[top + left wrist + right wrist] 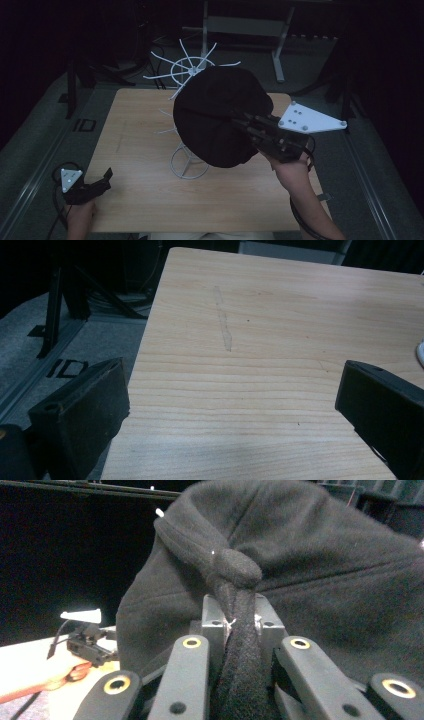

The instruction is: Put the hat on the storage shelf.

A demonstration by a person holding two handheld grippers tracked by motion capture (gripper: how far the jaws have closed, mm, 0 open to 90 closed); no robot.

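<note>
Centre frame, the right gripper is clamped on a black hat against the white wire rack. Lower left, the left gripper rests with jaws apart over the table.

Dim lab rig: wooden table, metal frame legs, black surroundings.

A pale wood counter on grey carpeted floor, dark unlit room, metal frame behind.
</note>
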